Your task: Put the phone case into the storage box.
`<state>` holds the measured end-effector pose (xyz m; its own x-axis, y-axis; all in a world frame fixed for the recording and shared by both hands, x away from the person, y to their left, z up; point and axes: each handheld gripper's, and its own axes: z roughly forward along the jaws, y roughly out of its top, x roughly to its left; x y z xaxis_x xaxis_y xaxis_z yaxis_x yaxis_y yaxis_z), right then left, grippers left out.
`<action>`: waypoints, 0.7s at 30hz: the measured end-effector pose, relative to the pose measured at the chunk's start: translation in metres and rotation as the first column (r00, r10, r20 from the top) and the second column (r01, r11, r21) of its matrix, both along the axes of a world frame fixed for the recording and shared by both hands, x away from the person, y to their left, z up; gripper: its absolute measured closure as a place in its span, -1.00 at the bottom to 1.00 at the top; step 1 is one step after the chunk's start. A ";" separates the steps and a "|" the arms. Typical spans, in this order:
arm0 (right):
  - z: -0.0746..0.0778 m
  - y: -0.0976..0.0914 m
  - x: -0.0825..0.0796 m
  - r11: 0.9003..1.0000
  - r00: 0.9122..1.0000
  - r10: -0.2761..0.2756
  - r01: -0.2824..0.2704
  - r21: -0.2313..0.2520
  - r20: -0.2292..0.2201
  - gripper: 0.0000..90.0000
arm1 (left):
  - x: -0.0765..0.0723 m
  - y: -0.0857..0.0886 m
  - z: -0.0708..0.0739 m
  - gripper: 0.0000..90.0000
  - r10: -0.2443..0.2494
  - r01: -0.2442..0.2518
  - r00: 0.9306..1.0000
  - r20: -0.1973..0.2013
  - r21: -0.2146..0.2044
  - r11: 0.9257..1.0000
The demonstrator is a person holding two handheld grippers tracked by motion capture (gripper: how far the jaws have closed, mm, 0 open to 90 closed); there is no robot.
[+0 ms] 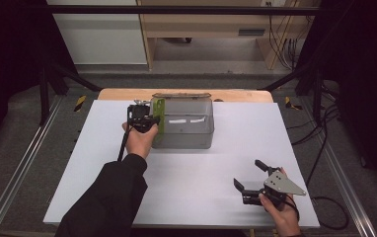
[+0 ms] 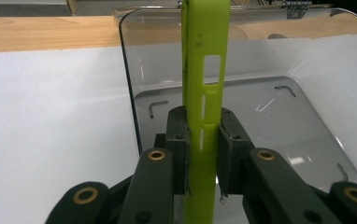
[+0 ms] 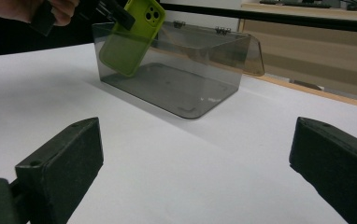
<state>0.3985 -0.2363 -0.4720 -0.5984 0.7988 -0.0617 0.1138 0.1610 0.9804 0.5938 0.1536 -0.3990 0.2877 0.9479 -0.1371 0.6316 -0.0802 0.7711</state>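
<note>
Lab: black frame (image 1: 176,9); floor cables (image 1: 320,138)

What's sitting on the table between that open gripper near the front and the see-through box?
Nothing: bare white table runs from the open right gripper to the clear smoky plastic box, seen in the right gripper view.

Even overhead light, white table (image 1: 186,168) bright, surroundings dark; soft shadow beside clear box (image 3: 181,79); faint glare streaks on box wall ahead of left gripper (image 2: 200,140); near jaws slightly soft
</note>
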 end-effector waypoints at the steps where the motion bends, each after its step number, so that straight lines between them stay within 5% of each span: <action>1: 0.000 0.000 0.000 1.000 1.000 0.000 0.000 0.001 -0.001 -0.93 | 0.000 0.001 0.000 0.72 -0.001 0.001 1.000 -0.001 -0.002 1.000; 21: 0.000 0.000 0.000 1.000 1.000 0.001 -0.001 0.001 -0.004 -0.93 | 0.003 0.003 0.000 0.72 -0.009 0.009 1.000 -0.017 -0.031 0.999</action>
<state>0.3990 -0.2365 -0.4725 -0.5992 0.7985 -0.0581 0.1181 0.1599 0.9801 0.5969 0.1561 -0.3986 0.2935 0.9406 -0.1709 0.6440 -0.0624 0.7625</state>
